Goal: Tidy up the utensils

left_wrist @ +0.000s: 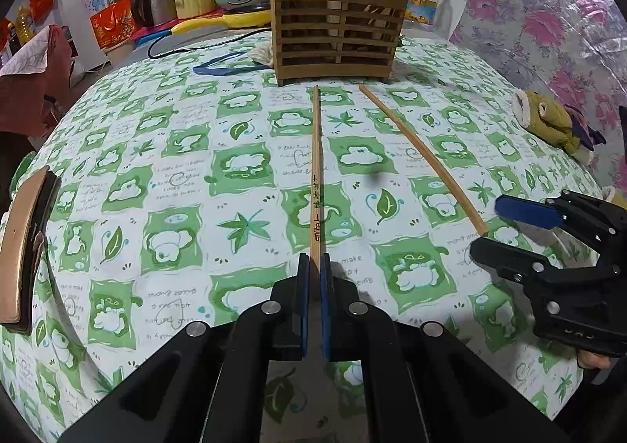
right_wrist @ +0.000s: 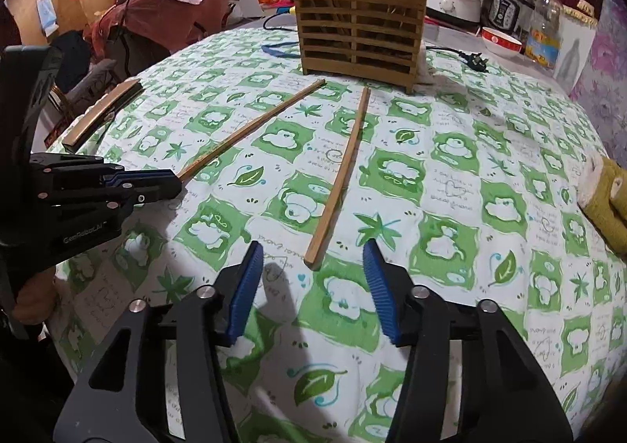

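Observation:
Two bamboo chopsticks lie on the green patterned tablecloth in front of a slatted bamboo holder (left_wrist: 337, 27) that has more chopsticks standing in it. My left gripper (left_wrist: 313, 266) is shut on the near end of the printed chopstick (left_wrist: 316, 164), which points at the holder; it also shows in the right wrist view (right_wrist: 250, 131), with the left gripper (right_wrist: 172, 184) at its end. The second chopstick (left_wrist: 421, 157) lies to the right. My right gripper (right_wrist: 311, 270) is open, its jaws on either side of this chopstick's near end (right_wrist: 337, 184), just short of it. The holder (right_wrist: 356, 39) stands behind.
A brown flat block (left_wrist: 23, 243) lies at the table's left edge. A yellow-green stuffed toy (left_wrist: 548, 121) sits at the right. A blue strap (left_wrist: 223, 66) and a black cable lie near the holder. Rice cookers, a bowl (right_wrist: 501, 41) and bottles stand behind.

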Tool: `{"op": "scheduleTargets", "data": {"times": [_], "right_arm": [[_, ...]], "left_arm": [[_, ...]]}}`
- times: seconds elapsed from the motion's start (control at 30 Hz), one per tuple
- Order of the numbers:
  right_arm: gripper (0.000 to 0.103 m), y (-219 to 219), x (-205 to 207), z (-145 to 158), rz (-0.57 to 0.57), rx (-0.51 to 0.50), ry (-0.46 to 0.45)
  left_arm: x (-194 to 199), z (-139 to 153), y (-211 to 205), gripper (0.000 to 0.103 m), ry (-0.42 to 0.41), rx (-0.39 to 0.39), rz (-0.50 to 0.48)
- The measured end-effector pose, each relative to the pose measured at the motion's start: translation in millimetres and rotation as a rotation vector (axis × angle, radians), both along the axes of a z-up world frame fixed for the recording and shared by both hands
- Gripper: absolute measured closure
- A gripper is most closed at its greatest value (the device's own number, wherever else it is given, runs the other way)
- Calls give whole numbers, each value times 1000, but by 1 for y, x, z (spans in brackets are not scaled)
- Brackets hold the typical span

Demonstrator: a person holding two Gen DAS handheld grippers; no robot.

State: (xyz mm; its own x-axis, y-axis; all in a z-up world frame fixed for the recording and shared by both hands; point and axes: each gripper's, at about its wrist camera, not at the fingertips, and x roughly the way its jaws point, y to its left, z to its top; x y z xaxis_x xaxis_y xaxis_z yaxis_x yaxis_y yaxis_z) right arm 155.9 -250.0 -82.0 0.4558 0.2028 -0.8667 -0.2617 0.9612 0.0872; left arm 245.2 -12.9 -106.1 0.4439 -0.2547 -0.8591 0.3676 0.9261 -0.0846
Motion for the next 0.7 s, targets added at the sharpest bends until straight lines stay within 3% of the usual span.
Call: {"op": "scheduleTargets", "data": {"times": [0.13,0.2,0.27,0.7], "right_arm": [[72,1,8,-5,-8,-2,25],[90,-3,10,-6,-33,6,26],[96,-11,11,-5,-58,35,30],[96,-21,-3,6,-103,44,-30]], "left_arm": [[0,-1,-2,97,-8,14,-4],[0,-1,-4,97,-10,18,-6],[0,-1,-4,97,-11,21,-6],[-12,6,-3,97,-41,16,0]]}}
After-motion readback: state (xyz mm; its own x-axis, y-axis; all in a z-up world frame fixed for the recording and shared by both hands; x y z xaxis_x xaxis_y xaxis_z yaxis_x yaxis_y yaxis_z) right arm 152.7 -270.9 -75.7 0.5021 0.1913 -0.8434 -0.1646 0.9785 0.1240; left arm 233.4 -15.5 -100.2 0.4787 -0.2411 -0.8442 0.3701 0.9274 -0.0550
